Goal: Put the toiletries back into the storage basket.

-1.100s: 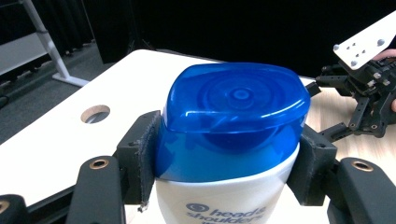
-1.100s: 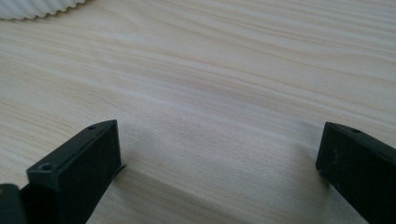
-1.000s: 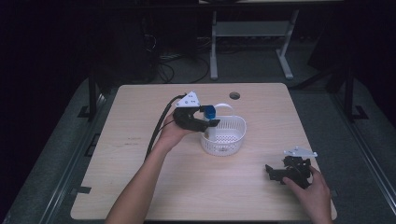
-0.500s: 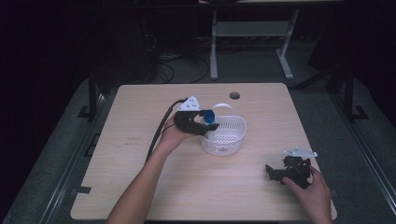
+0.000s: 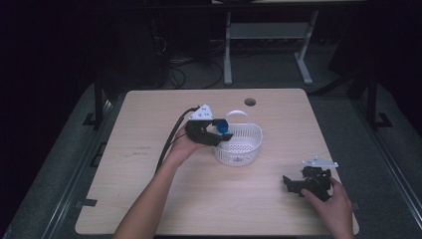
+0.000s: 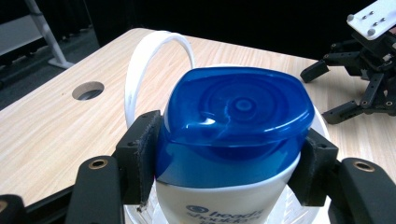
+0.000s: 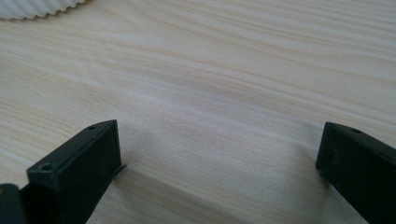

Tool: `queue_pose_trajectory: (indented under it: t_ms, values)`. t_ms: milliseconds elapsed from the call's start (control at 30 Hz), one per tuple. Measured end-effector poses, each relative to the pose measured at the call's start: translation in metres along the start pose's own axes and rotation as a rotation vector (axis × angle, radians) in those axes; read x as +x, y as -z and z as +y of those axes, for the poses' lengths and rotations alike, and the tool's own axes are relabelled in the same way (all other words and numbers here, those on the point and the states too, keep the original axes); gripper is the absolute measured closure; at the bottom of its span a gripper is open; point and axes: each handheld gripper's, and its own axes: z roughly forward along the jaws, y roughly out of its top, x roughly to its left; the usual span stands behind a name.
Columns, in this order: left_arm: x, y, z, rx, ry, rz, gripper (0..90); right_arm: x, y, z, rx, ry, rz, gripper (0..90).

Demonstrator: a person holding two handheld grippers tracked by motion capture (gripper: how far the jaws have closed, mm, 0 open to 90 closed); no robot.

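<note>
A white shampoo bottle with a blue cap (image 6: pixel 233 121) stands between the jaws of my left gripper (image 6: pixel 229 163), whose pads press on both sides just below the cap. In the high view that left gripper (image 5: pixel 221 132) holds the blue-capped bottle (image 5: pixel 222 127) over the left rim of a white perforated basket (image 5: pixel 239 144). The basket's white handle (image 6: pixel 149 60) arcs up behind the bottle. My right gripper (image 5: pixel 293 183) rests on the table near the right front corner, open, with bare wood between its jaws (image 7: pixel 219 154).
The light wooden table (image 5: pixel 149 149) has a round cable hole (image 5: pixel 250 102) at the back. The basket's ribbed rim (image 7: pixel 37 9) shows far off in the right gripper view. Dark floor, cables and a metal stand lie beyond the table's far edge.
My left gripper has shifted slightly toward the basket with the bottle in it. The right gripper has kept still.
</note>
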Motion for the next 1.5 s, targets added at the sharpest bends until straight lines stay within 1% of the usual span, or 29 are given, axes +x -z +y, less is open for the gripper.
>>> queue_pose_trajectory:
  t_ms: [67, 100, 133, 200, 233, 300, 400, 567, 633, 900, 1033, 1100, 1133, 1167, 1300, 1367, 1500]
  values:
    - [-0.001, 0.001, 0.000, -0.023, 0.008, 0.008, 33.8, 0.000, 0.000, 0.000, 0.000, 0.000, 0.000, 0.0]
    - [-0.001, 0.002, 0.000, -0.028, 0.010, 0.003, 32.9, 0.000, 0.000, 0.000, 0.000, 0.000, 0.000, 0.0]
    - [-0.001, 0.002, 0.000, -0.025, 0.008, 0.001, 32.5, 0.000, 0.000, 0.000, 0.000, 0.000, 0.000, 0.0]
    - [-0.002, 0.001, 0.000, -0.017, 0.005, -0.005, 28.7, 0.000, 0.000, 0.000, 0.000, 0.000, 0.000, 0.0]
    - [-0.003, 0.002, 0.000, -0.020, 0.007, -0.013, 27.9, 0.000, 0.000, 0.000, 0.000, 0.000, 0.000, 0.0]
    - [-0.002, 0.004, 0.000, -0.030, 0.013, -0.015, 25.4, 0.000, 0.000, 0.000, 0.000, 0.000, 0.000, 0.0]
    - [-0.002, 0.007, 0.001, -0.044, 0.027, -0.023, 19.4, 0.000, 0.000, 0.000, 0.000, 0.000, 0.000, 0.0]
    - [-0.002, 0.012, 0.001, -0.039, 0.025, -0.025, 14.2, 0.000, 0.000, 0.000, 0.000, 0.000, 0.000, 0.0]
    - [-0.002, 0.015, 0.001, -0.031, 0.021, -0.021, 13.8, 0.000, 0.000, 0.000, 0.000, 0.000, 0.000, 0.0]
    - [-0.005, 0.027, 0.003, -0.028, 0.005, -0.009, 13.4, 0.000, 0.000, 0.000, 0.000, 0.000, 0.000, 0.0]
    - [-0.008, 0.033, 0.003, -0.010, -0.001, 0.005, 13.5, 0.000, 0.000, 0.000, 0.000, 0.000, 0.000, 0.0]
    - [-0.009, 0.034, 0.004, -0.009, -0.004, 0.006, 13.4, 0.000, 0.000, 0.000, 0.000, 0.000, 0.000, 0.0]
    - [-0.011, 0.038, 0.004, -0.004, -0.013, 0.014, 13.5, 0.000, 0.000, 0.000, 0.000, 0.000, 0.000, 0.0]
    - [-0.012, 0.040, 0.003, -0.005, -0.007, 0.015, 13.4, 0.000, 0.000, 0.000, 0.000, 0.000, 0.000, 0.0]
    - [-0.013, 0.048, 0.001, 0.010, -0.008, 0.031, 13.5, 0.000, 0.000, 0.000, 0.000, 0.000, 0.000, 0.0]
    - [-0.016, 0.053, -0.003, 0.024, -0.010, 0.048, 13.5, 0.000, 0.000, 0.000, 0.000, 0.000, -0.001, 0.0]
    - [-0.020, 0.062, -0.009, 0.043, -0.011, 0.062, 13.5, 0.000, 0.000, 0.000, 0.000, 0.001, 0.001, 0.0]
